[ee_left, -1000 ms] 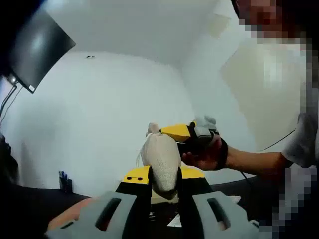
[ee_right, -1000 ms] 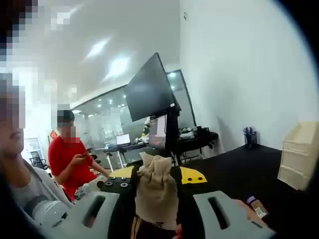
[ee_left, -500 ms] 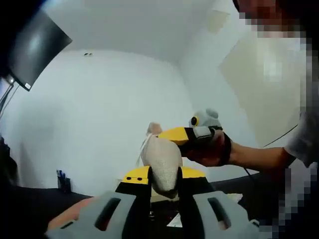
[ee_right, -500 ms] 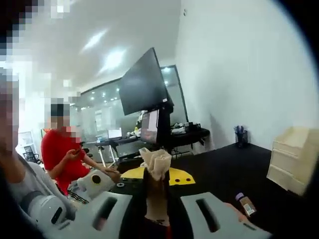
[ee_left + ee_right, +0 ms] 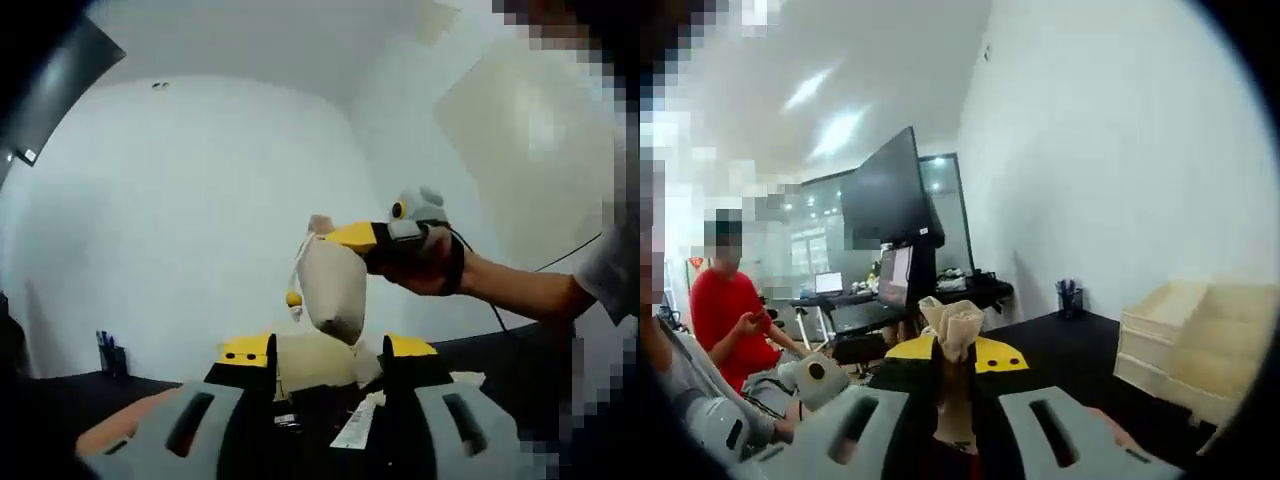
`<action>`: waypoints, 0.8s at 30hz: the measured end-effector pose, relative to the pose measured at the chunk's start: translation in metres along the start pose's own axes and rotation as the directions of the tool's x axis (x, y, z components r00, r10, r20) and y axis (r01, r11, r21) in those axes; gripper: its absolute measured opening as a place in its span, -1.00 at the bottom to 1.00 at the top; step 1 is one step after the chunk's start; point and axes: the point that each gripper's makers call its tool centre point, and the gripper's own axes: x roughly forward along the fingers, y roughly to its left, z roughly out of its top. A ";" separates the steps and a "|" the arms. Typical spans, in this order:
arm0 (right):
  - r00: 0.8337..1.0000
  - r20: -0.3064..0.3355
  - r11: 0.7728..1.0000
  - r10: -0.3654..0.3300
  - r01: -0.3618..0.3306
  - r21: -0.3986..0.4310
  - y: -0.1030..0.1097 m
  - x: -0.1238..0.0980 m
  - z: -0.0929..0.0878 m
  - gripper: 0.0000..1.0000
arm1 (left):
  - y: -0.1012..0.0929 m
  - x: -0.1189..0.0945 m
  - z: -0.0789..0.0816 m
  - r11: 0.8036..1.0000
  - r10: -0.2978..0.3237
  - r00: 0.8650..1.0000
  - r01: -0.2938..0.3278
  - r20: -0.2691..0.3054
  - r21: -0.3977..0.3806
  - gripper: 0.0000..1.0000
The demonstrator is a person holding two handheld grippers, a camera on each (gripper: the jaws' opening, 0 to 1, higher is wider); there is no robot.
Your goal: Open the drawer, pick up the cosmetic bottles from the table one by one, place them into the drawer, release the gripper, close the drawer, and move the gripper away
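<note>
A beige cloth pouch [image 5: 332,285] hangs in the air from the yellow-tipped right gripper [image 5: 340,237], which a hand [image 5: 430,275] brings in from the right in the left gripper view. My left gripper [image 5: 328,350] stands open below it, with its jaws apart on either side of the pouch's lower end. In the right gripper view the right gripper [image 5: 952,365] is shut on the pouch [image 5: 952,325], whose gathered top sticks up between the jaws. A cream drawer unit [image 5: 1185,345] stands on the dark table at the right.
A black monitor [image 5: 890,195] on a stand and desks lie beyond the dark table [image 5: 1070,350]. A person in a red shirt [image 5: 730,315] sits at the left. Pale small items [image 5: 355,425] lie on the table below the left jaws. White walls are behind.
The left gripper was shut on the pouch and has opened. The pouch now hangs from the right gripper alone, a little higher. Both views have shifted with the hands.
</note>
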 end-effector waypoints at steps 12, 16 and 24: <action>0.985 -0.007 0.985 -0.170 0.169 -0.043 -0.037 -0.036 0.004 -0.84 | 0.019 0.052 -0.002 0.988 -0.146 0.981 0.152 -0.124 0.037 0.34; 0.977 -0.010 0.975 -0.215 0.214 -0.058 -0.045 -0.049 0.008 -0.84 | 0.024 0.070 0.001 0.980 -0.195 0.972 0.198 -0.132 0.011 0.42; 0.953 -0.017 0.948 -0.303 0.300 -0.105 -0.054 -0.071 0.015 -0.84 | 0.028 0.102 -0.010 0.958 -0.286 0.945 0.276 -0.158 -0.079 0.61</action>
